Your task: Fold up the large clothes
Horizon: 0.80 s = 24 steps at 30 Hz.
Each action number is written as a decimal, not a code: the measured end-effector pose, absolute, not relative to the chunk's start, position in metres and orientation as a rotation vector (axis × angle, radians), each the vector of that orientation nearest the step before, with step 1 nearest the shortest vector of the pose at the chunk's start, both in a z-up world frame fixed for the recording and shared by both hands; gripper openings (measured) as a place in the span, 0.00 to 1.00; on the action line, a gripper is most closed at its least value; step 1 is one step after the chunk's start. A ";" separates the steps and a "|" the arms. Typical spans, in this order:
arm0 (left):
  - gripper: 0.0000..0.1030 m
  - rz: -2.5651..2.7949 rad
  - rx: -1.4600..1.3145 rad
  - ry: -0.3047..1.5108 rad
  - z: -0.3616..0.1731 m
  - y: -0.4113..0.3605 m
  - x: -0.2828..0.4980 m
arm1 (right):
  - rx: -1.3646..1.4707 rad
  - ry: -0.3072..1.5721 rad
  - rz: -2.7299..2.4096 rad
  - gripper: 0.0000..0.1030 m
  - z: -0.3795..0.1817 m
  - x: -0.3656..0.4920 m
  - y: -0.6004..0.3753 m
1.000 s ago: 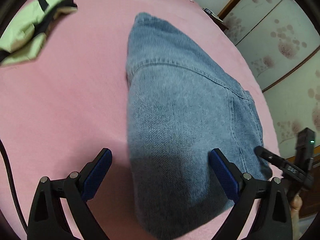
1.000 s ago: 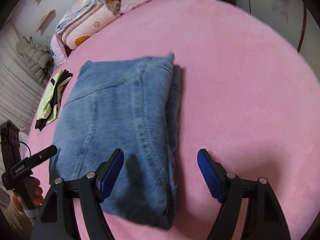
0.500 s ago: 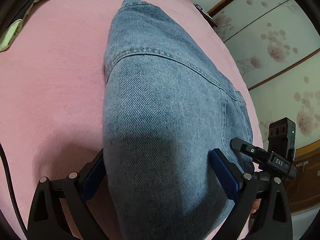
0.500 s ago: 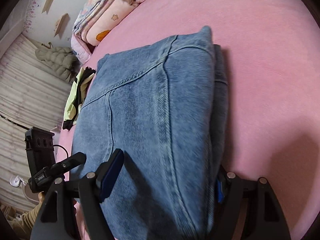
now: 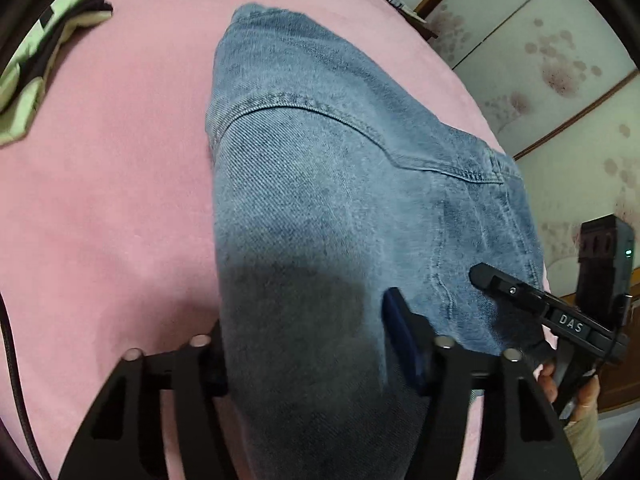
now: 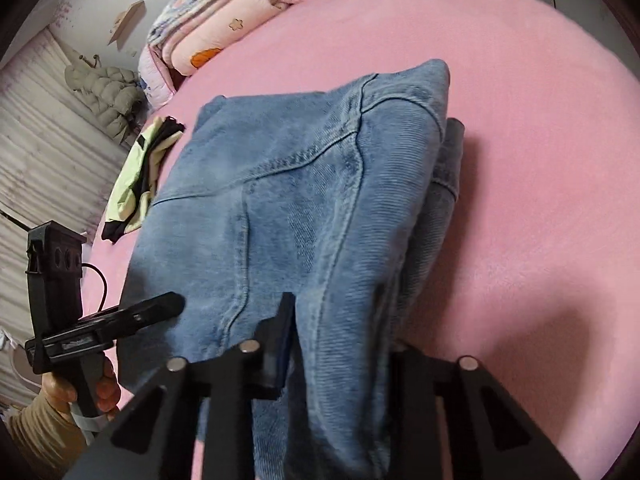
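Folded blue jeans (image 5: 320, 184) lie in a thick stack on the pink bed (image 5: 100, 200). My left gripper (image 5: 304, 344) is shut on the near left edge of the stack; its left finger is mostly hidden behind the denim. My right gripper (image 6: 340, 344) is shut on the near right edge of the jeans (image 6: 288, 208), with layers bunched between its fingers. Each gripper shows in the other's view: the right one (image 5: 540, 308) at the lower right, the left one (image 6: 100, 324) at the lower left.
A green and black garment (image 6: 138, 176) lies on the bed to the left of the jeans; it also shows in the left wrist view (image 5: 36, 64). Folded quilts (image 6: 208, 32) sit at the bed's far end. A wall with sliding panels (image 5: 560, 80) stands to the right.
Both grippers moved in onto the near edge of the jeans and closed on the fabric. One second ago both were open just short of the stack.
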<state>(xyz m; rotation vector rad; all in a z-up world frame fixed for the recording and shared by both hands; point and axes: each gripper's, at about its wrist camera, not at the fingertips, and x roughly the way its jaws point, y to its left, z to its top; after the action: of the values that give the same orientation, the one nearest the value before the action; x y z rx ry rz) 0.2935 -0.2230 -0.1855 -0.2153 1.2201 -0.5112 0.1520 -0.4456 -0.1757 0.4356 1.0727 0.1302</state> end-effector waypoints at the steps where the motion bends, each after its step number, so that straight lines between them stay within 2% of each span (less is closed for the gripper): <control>1: 0.50 -0.513 -0.206 1.209 -0.180 -0.222 0.289 | 0.410 1.060 0.124 0.21 -0.167 0.148 -0.438; 6: 0.45 -0.498 -0.145 1.155 -0.144 -0.212 0.256 | 0.355 1.024 0.117 0.19 -0.136 0.115 -0.405; 13: 0.45 -0.496 -0.093 1.115 -0.101 -0.164 0.189 | 0.393 0.995 0.152 0.19 -0.110 0.054 -0.351; 18: 0.45 -0.473 -0.109 1.112 -0.076 -0.096 0.151 | 0.380 0.989 0.195 0.19 -0.091 0.031 -0.300; 24: 0.45 -0.422 -0.152 1.074 -0.050 -0.019 0.136 | 0.333 0.982 0.254 0.19 -0.067 0.054 -0.232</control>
<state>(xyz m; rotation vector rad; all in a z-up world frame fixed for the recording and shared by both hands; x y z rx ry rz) 0.1358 -0.0192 -0.0504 -0.1515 1.0743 -0.4221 0.0544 -0.2324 -0.0667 0.3328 0.9820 0.2544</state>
